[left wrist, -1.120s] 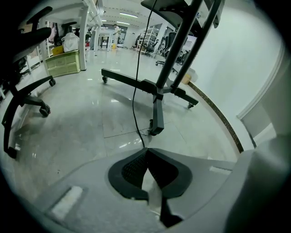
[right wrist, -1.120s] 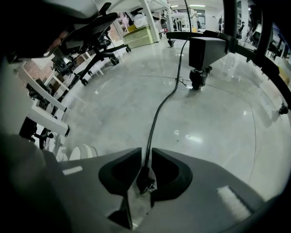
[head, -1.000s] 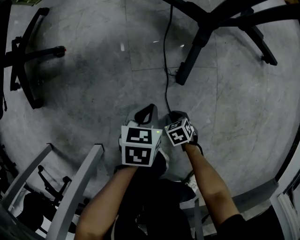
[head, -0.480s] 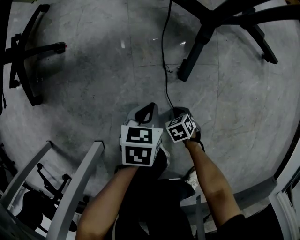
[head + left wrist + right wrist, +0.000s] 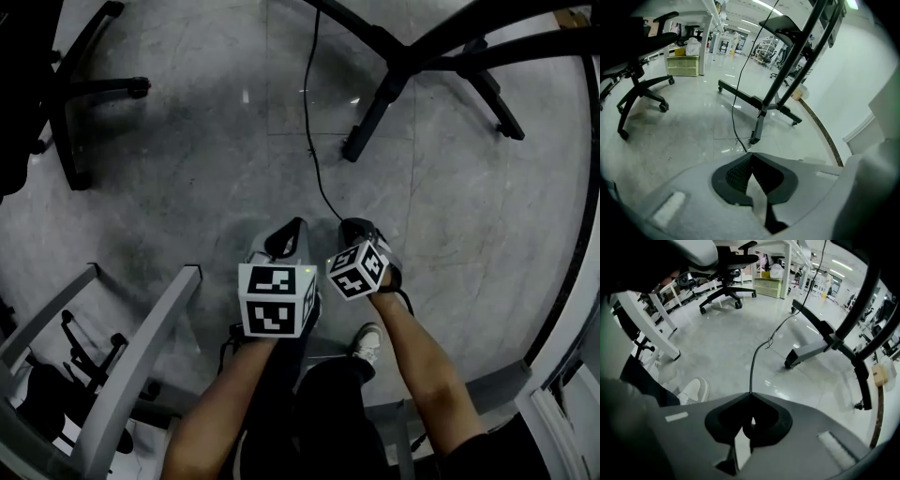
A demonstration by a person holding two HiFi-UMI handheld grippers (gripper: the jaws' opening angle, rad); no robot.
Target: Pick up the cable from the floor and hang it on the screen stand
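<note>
The cable (image 5: 307,122) is thin, black and limp. I judge it light and floppy: it will sag and swing from wherever you pinch it, and a smooth jacket could creep through the pads. Take it a little way back from the free end, so a short tail hangs over the stand instead of sliding off.

At 6 o'clock in the head view, your left hand-held gripper (image 5: 289,236) has its jaws together, tips meeting. In the left gripper view (image 5: 750,157) nothing shows between them, though the cable (image 5: 736,98) runs down the frame and drops out of sight just behind the tips. I read this hand-held gripper as empty.

Just beside it, toward 3 o'clock, your right hand-held gripper (image 5: 356,230) is clamped on the cable. In the right gripper view (image 5: 750,399) the jaws are closed and the cable (image 5: 757,350) comes straight out of their meeting point. From there it curves away over the grey floor (image 5: 187,187) toward 12 o'clock.

The screen stand (image 5: 375,103) lies at 1 o'clock, its dark legs spread on the floor. The cable passes near the leg that reaches furthest toward you without touching it. Both gripper views show the cable climbing beside the stand's uprights (image 5: 787,70) (image 5: 820,345), and its upper end is out of frame.
</note>
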